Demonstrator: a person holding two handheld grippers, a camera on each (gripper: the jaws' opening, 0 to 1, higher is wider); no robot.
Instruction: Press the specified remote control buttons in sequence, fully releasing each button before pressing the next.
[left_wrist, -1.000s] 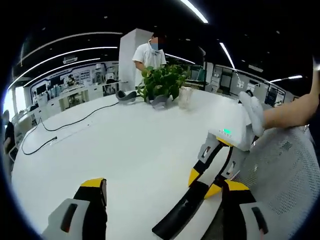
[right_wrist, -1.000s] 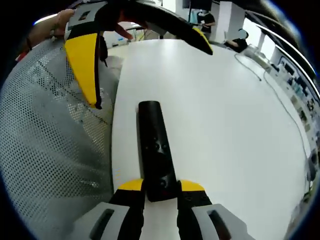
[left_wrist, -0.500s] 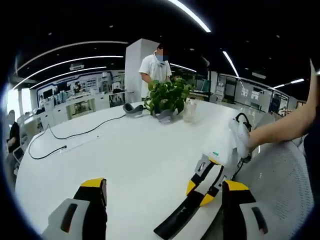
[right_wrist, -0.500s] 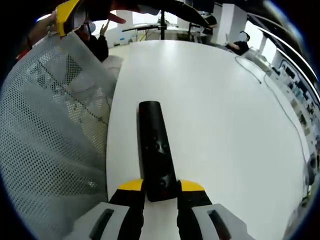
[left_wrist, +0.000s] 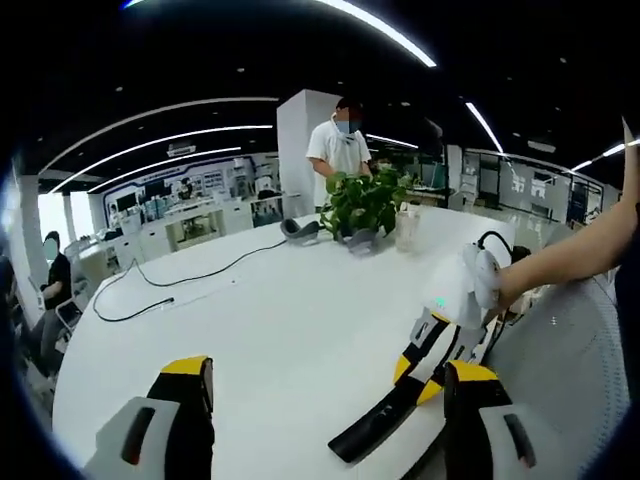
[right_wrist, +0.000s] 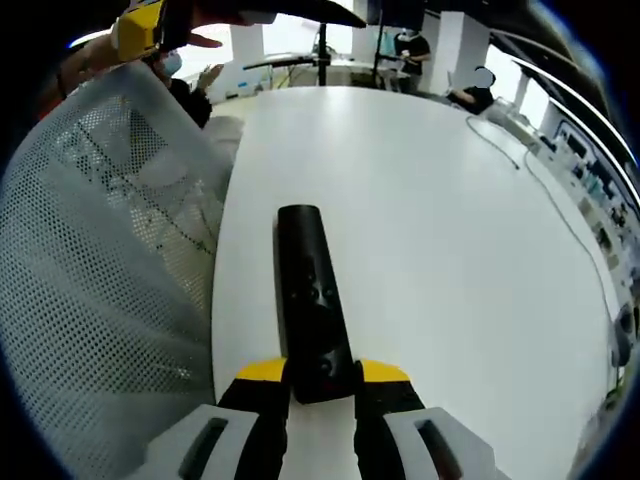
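In the left gripper view, the left gripper (left_wrist: 320, 420) has lifted back from the remote (left_wrist: 385, 428), its 2 jaws spread wide and empty, so no button is being pressed. In the right gripper view, the right gripper (right_wrist: 322, 378) stays clamped on the remote's near end at the white table (right_wrist: 430, 220) edge; the mesh chair (right_wrist: 100, 270) is unmoved.
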